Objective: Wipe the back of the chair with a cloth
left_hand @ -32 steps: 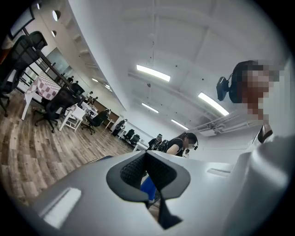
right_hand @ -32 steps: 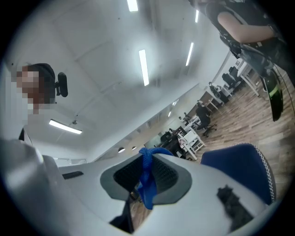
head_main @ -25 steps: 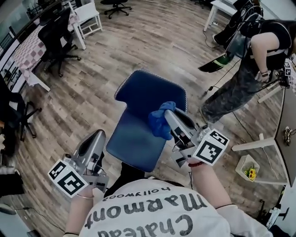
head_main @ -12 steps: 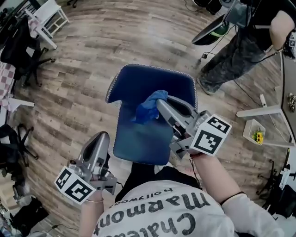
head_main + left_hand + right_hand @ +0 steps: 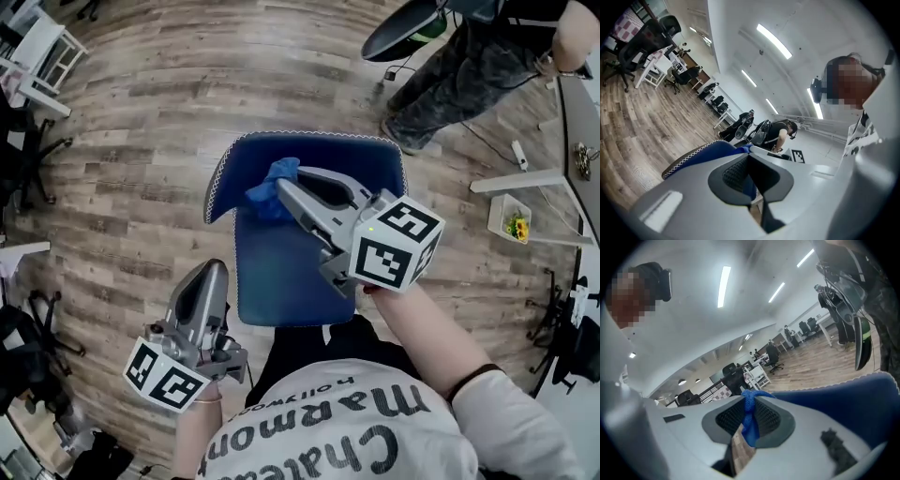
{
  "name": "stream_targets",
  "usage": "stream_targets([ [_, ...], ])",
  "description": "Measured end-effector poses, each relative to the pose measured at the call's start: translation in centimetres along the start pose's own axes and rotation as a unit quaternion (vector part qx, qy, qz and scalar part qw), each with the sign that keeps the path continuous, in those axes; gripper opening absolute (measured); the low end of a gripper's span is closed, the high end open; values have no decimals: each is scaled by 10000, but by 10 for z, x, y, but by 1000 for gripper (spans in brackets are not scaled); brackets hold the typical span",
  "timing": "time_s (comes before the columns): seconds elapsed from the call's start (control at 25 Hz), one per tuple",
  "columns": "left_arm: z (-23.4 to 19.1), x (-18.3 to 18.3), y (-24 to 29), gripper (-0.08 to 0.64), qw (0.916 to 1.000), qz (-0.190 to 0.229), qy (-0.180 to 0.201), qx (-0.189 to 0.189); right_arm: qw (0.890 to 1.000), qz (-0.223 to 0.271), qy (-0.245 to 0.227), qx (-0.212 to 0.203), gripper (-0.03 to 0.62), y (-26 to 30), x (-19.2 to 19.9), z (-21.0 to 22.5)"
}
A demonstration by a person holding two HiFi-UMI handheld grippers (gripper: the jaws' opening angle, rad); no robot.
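Note:
A blue chair (image 5: 281, 272) with white-stitched edging stands below me in the head view. My right gripper (image 5: 279, 189) reaches over its upper left part, shut on a crumpled blue cloth (image 5: 270, 180) that rests against the blue surface near the far left corner. In the right gripper view the cloth (image 5: 750, 420) is pinched between the ribbed pads, with the chair's edge (image 5: 843, 399) to the right. My left gripper (image 5: 208, 274) hangs beside the chair's near left corner, shut and holding nothing. The left gripper view looks past its jaws at the chair's stitched rim (image 5: 693, 157).
A person in dark trousers (image 5: 469, 56) stands at the far right by a black chair (image 5: 403, 28). A white table leg (image 5: 520, 178) and a small tray (image 5: 511, 225) lie to the right. Black office chairs (image 5: 19, 122) and a white stool (image 5: 37, 56) stand at the left on the wood floor.
My right gripper has slid the cloth leftward and farther away across the chair, from its right side to its far left corner. The left gripper has stayed low beside the chair.

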State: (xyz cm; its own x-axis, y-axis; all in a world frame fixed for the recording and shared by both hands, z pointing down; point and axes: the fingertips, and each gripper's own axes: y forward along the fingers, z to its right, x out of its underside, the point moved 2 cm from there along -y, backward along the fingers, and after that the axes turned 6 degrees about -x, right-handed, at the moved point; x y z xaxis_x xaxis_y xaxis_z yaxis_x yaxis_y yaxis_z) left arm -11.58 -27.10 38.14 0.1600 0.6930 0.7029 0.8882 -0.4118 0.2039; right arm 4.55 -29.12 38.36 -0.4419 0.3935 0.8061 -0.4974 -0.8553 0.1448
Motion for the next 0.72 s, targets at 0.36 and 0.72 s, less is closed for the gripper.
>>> stream_targets([
  [0.36, -42, 12, 58, 8, 9974, -622, 223, -281, 9999, -107, 27, 104, 67, 43, 15, 21],
  [0.72, -58, 17, 83, 8, 9959, -874, 149, -151, 9982, 203, 423, 369, 67, 60, 25, 48],
])
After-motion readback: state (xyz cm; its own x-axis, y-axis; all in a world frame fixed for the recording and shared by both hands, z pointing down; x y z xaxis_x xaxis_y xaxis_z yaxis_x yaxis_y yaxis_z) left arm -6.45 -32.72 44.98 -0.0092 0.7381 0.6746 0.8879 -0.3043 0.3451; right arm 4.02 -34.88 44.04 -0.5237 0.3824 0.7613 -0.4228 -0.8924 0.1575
